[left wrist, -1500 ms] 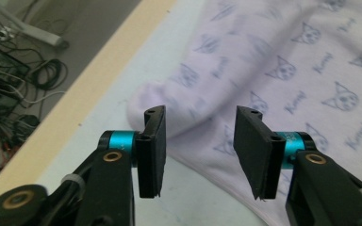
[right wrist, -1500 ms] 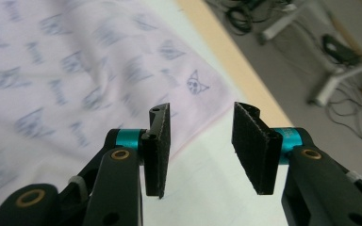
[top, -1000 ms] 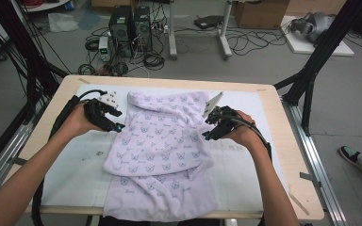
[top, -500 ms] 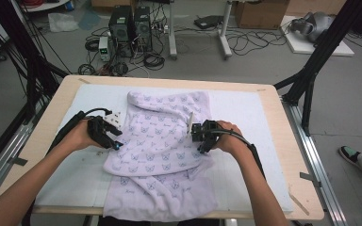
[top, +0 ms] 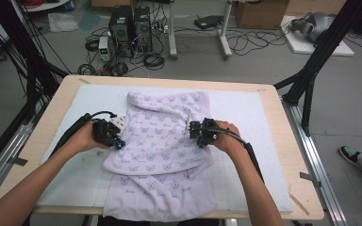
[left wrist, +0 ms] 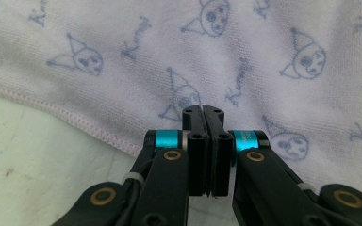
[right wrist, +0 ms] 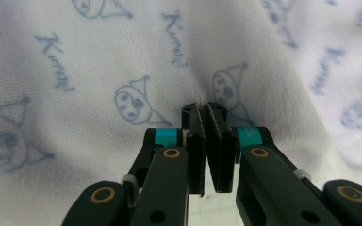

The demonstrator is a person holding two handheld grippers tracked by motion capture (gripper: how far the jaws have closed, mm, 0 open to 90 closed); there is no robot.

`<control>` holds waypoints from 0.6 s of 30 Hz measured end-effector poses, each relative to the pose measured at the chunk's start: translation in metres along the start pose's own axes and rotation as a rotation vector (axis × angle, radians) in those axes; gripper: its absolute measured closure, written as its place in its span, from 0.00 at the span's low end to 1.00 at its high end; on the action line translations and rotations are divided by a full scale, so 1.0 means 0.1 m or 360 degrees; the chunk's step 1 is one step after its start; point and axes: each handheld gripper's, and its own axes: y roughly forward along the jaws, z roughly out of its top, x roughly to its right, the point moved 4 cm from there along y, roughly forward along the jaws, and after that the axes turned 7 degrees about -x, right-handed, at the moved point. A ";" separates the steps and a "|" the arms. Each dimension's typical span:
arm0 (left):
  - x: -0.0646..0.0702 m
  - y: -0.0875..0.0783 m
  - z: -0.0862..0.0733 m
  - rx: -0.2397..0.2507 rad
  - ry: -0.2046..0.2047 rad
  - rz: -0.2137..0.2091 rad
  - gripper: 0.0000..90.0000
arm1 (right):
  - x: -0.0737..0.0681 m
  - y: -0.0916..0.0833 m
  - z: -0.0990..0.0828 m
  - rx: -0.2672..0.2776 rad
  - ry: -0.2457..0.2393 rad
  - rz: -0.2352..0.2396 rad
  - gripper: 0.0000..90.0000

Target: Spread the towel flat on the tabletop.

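Towel [top: 165, 155], half folded on the table [top: 273, 101]: edges pinched by left gripper [left wrist: 202, 113] and right gripper [right wrist: 203, 109], jaws just closed; folding not yet completed.

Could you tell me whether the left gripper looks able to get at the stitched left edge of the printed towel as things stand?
Probably yes. The left gripper sits at the towel, its jaws just closed; the stitched hem lies bare beside it, nothing between. Whether cloth is pinched, I cannot tell.
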 end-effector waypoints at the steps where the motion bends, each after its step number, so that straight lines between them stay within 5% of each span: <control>1: 0.00 -0.01 0.00 -0.0003 -0.0001 0.0008 0.98 | 0.00 0.00 0.00 0.0000 0.0000 0.0000 0.97; 4: -0.02 -0.06 0.01 -0.0001 -0.0013 0.0065 0.99 | 0.06 -0.20 -0.12 0.0121 0.0089 -0.0038 0.97; 12: -0.17 -0.43 0.24 0.0179 -0.0039 0.0256 0.99 | 0.17 -0.65 -0.49 0.0409 0.0301 -0.0174 0.97; 15: -0.31 -0.62 0.38 0.0281 -0.0071 0.0383 0.99 | 0.23 -0.77 -0.51 0.0466 0.0359 -0.0332 0.97; 18: -0.51 -0.70 0.47 0.0361 -0.0153 0.0473 0.98 | 0.37 -0.83 -0.50 0.0486 0.0465 -0.0574 0.97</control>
